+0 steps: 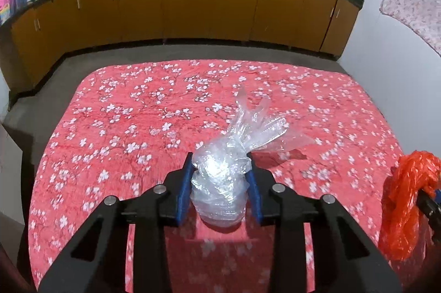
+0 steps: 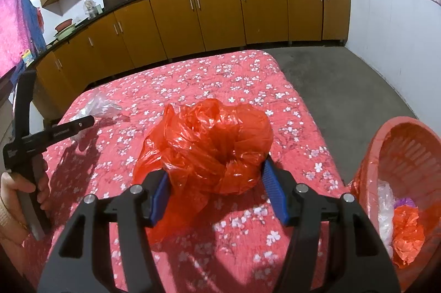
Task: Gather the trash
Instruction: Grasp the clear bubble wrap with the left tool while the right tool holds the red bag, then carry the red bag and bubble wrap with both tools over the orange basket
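Note:
A crumpled clear plastic bag sits between the blue pads of my left gripper, which is shut on it just above the red flowered cloth; its loose end fans out up and to the right. My right gripper is shut on a bunched orange-red plastic bag over the same cloth. In the left wrist view that orange-red bag hangs at the right edge. From the right wrist view the left gripper shows at the far left with the clear bag and a person's hand.
A coral slatted basket stands tilted at the right edge of the cloth, holding clear plastic, an orange bag and something purple. Grey floor lies beyond. Yellow cabinets with woks on the counter line the far wall.

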Tool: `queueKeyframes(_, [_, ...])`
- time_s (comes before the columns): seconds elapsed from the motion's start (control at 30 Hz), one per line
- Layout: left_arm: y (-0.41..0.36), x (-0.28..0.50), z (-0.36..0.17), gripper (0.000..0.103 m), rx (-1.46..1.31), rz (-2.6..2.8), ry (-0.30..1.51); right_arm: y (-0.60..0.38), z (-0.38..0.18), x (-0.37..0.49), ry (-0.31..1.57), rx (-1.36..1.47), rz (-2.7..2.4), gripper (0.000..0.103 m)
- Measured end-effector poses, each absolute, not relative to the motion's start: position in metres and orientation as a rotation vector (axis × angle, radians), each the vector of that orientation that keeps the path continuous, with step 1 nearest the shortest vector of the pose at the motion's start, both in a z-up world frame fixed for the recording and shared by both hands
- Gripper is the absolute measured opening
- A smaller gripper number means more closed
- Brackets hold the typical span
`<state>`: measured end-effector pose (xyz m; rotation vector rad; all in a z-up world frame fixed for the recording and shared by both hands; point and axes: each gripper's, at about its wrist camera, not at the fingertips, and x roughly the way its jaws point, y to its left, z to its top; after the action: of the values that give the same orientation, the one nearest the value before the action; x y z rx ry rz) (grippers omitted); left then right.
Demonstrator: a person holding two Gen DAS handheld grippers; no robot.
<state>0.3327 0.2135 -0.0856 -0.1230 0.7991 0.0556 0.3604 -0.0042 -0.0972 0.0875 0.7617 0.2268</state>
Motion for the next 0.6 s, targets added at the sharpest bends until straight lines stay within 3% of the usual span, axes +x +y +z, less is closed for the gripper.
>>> queueKeyframes(0.6, [0.138,0.255,-0.015,0.033,-0.103,-0.068,0.698,-0.052,-0.039,0.286,0.64,0.141,0.177,0.059])
